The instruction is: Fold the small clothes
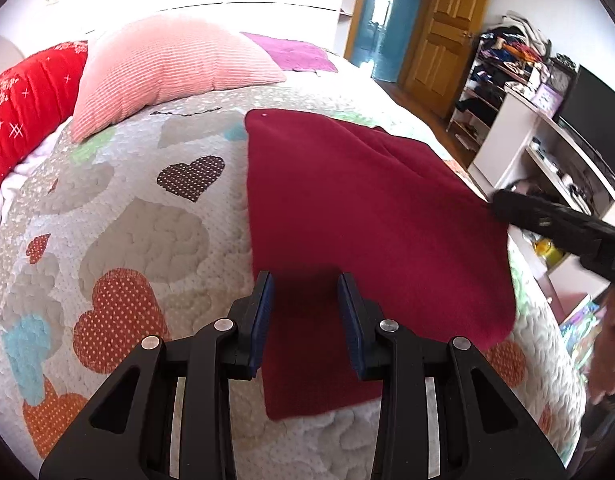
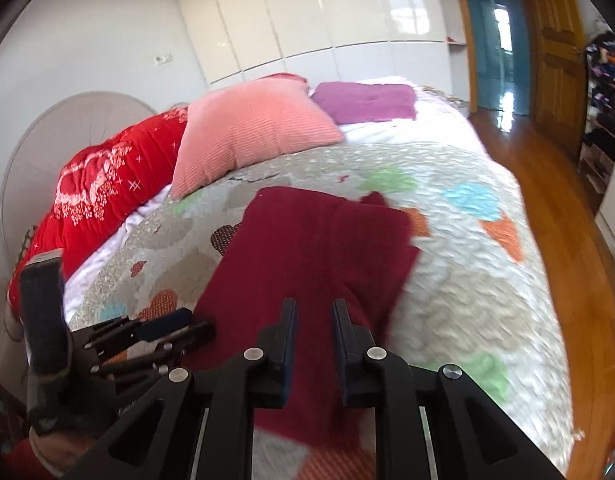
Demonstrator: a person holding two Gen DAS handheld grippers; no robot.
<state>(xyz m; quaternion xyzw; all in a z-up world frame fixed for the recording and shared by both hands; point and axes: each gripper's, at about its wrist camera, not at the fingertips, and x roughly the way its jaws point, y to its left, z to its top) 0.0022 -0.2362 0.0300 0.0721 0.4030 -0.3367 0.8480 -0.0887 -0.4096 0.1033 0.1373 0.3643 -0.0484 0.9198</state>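
Observation:
A dark red fleece garment [image 1: 359, 216] lies on the quilted heart-pattern bedspread [image 1: 119, 216]. My left gripper [image 1: 306, 284] is open, its jaws standing over the garment's near left edge with nothing between them. In the right wrist view the garment [image 2: 307, 240] is partly folded, with a layer lifted near me. My right gripper [image 2: 314, 312] is open a little over the raised cloth; whether it touches the cloth is unclear. The right gripper also shows in the left wrist view [image 1: 503, 204] at the garment's right edge. The left gripper shows in the right wrist view [image 2: 187, 326] at the garment's left edge.
A pink ribbed pillow [image 1: 175, 68], a red quilted cushion [image 1: 23, 100] and a purple cushion [image 1: 299, 54] lie at the head of the bed. Shelves with clothes [image 1: 503, 64] and a white desk [image 1: 547, 148] stand to the right. A wooden floor [image 2: 555, 216] runs beside the bed.

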